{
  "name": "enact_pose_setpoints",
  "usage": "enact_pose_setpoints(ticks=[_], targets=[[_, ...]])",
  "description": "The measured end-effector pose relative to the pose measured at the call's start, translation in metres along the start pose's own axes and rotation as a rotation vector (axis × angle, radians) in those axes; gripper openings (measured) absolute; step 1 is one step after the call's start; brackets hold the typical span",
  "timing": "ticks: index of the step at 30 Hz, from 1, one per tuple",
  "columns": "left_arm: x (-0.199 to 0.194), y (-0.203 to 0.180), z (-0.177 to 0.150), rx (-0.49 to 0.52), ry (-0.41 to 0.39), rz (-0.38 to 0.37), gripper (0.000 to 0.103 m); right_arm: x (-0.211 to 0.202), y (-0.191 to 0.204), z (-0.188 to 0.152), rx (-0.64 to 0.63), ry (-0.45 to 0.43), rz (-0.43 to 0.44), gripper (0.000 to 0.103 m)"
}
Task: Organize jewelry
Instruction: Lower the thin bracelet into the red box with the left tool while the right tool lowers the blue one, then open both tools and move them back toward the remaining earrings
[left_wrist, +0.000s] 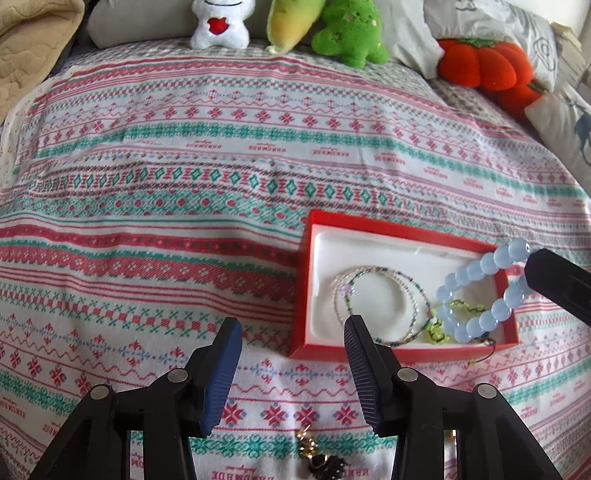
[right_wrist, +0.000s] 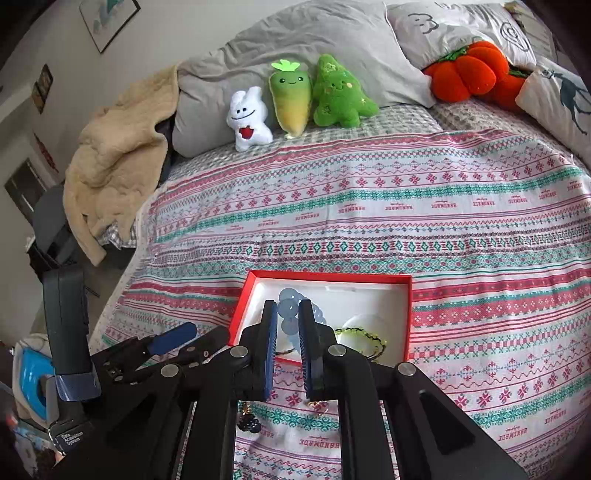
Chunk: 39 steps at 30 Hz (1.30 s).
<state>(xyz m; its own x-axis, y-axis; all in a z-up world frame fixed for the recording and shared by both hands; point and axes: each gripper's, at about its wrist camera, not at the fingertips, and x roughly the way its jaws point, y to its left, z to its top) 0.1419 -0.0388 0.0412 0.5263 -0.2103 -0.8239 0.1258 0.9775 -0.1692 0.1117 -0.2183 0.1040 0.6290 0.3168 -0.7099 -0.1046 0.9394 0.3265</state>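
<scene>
A red jewelry box (left_wrist: 391, 223) with a white lining lies on the patterned bedspread; it also shows in the right wrist view (right_wrist: 328, 275). My right gripper (right_wrist: 288, 314) is shut on a pale blue bead bracelet (left_wrist: 480, 291), holding it just above the box's right side; the bracelet (right_wrist: 290, 301) shows between its fingers. Inside the box lie a thin beaded necklace (left_wrist: 376, 306) and a green bead bracelet (left_wrist: 439, 325), also seen in the right wrist view (right_wrist: 360, 334). My left gripper (left_wrist: 293, 328) is open and empty, left of the box's near corner.
A dark and gold earring (left_wrist: 317, 458) lies on the bedspread below my left gripper. Another small gold piece (right_wrist: 317, 406) lies near it. Plush toys (right_wrist: 295, 99), an orange pumpkin cushion (right_wrist: 469, 70) and pillows line the far side. A beige blanket (right_wrist: 118, 162) is heaped at the left.
</scene>
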Motion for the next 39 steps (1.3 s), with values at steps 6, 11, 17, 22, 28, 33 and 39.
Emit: enact_pose_setpoints(ticks=[6, 11, 17, 22, 28, 33, 39], targets=[[0.005, 0.011, -0.008, -0.028, 0.052, 0.003, 0.052, 0.022, -0.012, -0.004, -0.010, 0.033, -0.108, 0.012], [0.008, 0.012, -0.011, -0.034, 0.084, -0.002, 0.052, 0.027, -0.032, -0.005, -0.013, 0.039, -0.198, 0.012], [0.009, 0.009, -0.014, -0.024, 0.099, -0.001, 0.058, 0.030, -0.045, -0.006, -0.002, 0.055, -0.222, 0.013], [0.008, 0.005, -0.016, -0.009, 0.107, 0.000, 0.067, 0.026, -0.045, -0.013, -0.050, 0.086, -0.211, 0.015], [0.005, 0.003, -0.018, -0.009, 0.116, -0.007, 0.077, 0.005, -0.042, -0.022, -0.054, 0.097, -0.176, 0.051], [0.001, -0.001, -0.023, -0.005, 0.134, -0.012, 0.083, -0.005, -0.034, -0.030, -0.070, 0.124, -0.174, 0.057], [-0.002, 0.001, -0.034, 0.006, 0.168, -0.017, 0.086, -0.007, -0.027, -0.047, -0.078, 0.195, -0.158, 0.063]])
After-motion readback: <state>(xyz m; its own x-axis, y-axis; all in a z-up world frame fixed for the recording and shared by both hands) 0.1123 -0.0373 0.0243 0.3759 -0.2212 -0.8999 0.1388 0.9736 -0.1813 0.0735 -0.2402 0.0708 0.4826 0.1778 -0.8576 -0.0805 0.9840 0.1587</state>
